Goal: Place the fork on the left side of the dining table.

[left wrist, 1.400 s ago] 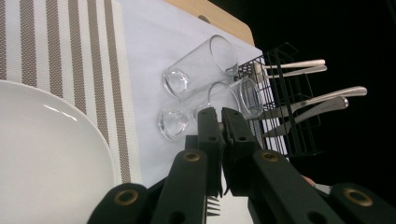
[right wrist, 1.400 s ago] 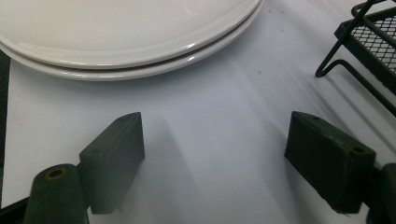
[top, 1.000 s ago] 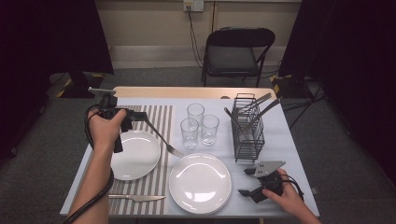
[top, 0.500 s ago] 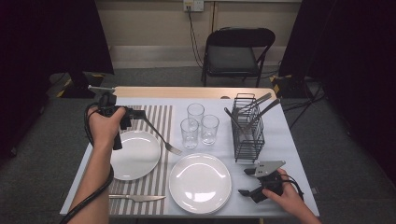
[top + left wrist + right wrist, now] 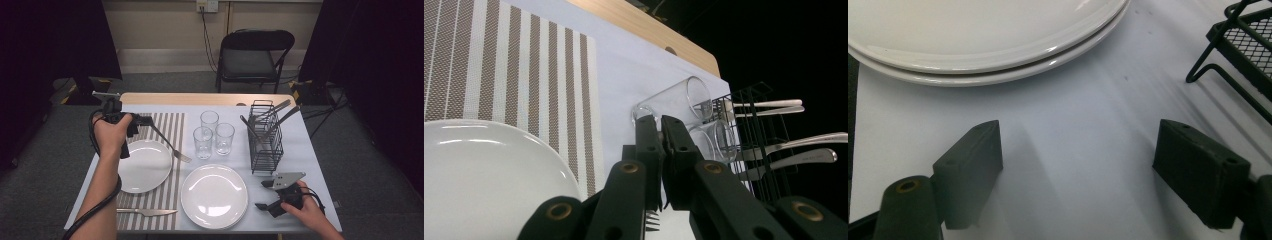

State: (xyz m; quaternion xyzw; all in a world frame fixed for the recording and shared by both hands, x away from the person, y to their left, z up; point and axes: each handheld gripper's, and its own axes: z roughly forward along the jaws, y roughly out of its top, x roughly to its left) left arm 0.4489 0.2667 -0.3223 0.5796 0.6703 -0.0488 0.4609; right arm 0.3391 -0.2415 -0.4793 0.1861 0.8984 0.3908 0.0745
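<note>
From the high view, my left gripper (image 5: 145, 121) is raised over the far end of the striped placemat (image 5: 170, 125), clenched on the handle of a fork (image 5: 170, 144) that slants down from it, tines low, just past the far right rim of the plate on the mat (image 5: 145, 167). A knife (image 5: 146, 212) lies on the mat's near end. Right of the mat sits a stack of two plates (image 5: 214, 196), and beyond it three empty glasses (image 5: 212, 135) stand close together. The wire rack (image 5: 265, 137) holds several pieces of cutlery whose handles stick out toward the far right; I cannot count them or tell their kinds. My right gripper (image 5: 266, 195) rests on the table (image 5: 300, 160) near the rack's front corner, jaws spread with nothing between them. In the left gripper view, my two jaws stand pressed almost together; the fork's handle is hidden between them, and just its tines (image 5: 652, 220) peek out low down beside the white plate (image 5: 489, 175). Past the jaws I see the glasses (image 5: 696, 97) lying sideways in the frame, partly covered by my fingers (image 5: 646, 140), and the rack (image 5: 754, 130) with four handles pointing right, its lower part cut off by the gripper body. In the right gripper view, my jaws are wide apart over bare white table (image 5: 1073, 125); the stacked plates (image 5: 998, 55) are cut off by the top edge, and a corner of the rack (image 5: 1233, 40) shows at upper right.
</note>
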